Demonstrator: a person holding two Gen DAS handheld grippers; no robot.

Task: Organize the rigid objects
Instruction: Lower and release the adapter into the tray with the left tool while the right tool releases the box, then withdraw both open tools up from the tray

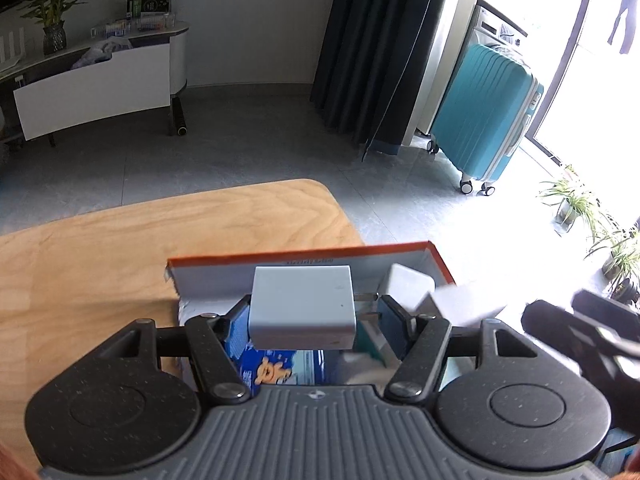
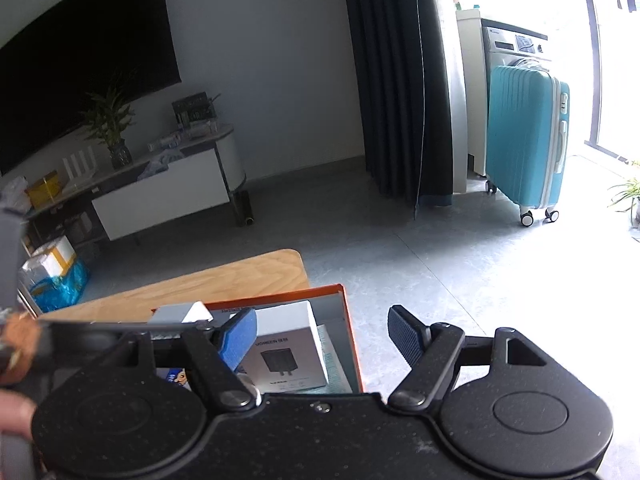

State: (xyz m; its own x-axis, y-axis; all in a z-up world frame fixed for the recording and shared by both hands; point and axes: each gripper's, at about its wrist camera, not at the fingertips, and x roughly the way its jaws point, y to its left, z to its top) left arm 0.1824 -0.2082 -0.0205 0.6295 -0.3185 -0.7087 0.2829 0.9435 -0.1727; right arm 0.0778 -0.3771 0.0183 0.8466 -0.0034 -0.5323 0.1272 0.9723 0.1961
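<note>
My left gripper (image 1: 310,312) is shut on a white charger plug (image 1: 302,306), prongs pointing right, held just above an open orange-rimmed box (image 1: 304,254) on the wooden table (image 1: 120,248). Inside the box lie a blue printed packet (image 1: 272,368) and a white block (image 1: 408,280). My right gripper (image 2: 324,336) is open and empty, its fingers spread over the box's right wall (image 2: 352,340). A white charger carton (image 2: 288,348) with a plug picture lies inside the box between them.
The box stands at the table's right edge, with grey floor beyond. A teal suitcase (image 1: 484,116), dark curtain (image 1: 372,52) and white TV cabinet (image 1: 96,80) stand far off. The other gripper shows at the right of the left wrist view (image 1: 584,328).
</note>
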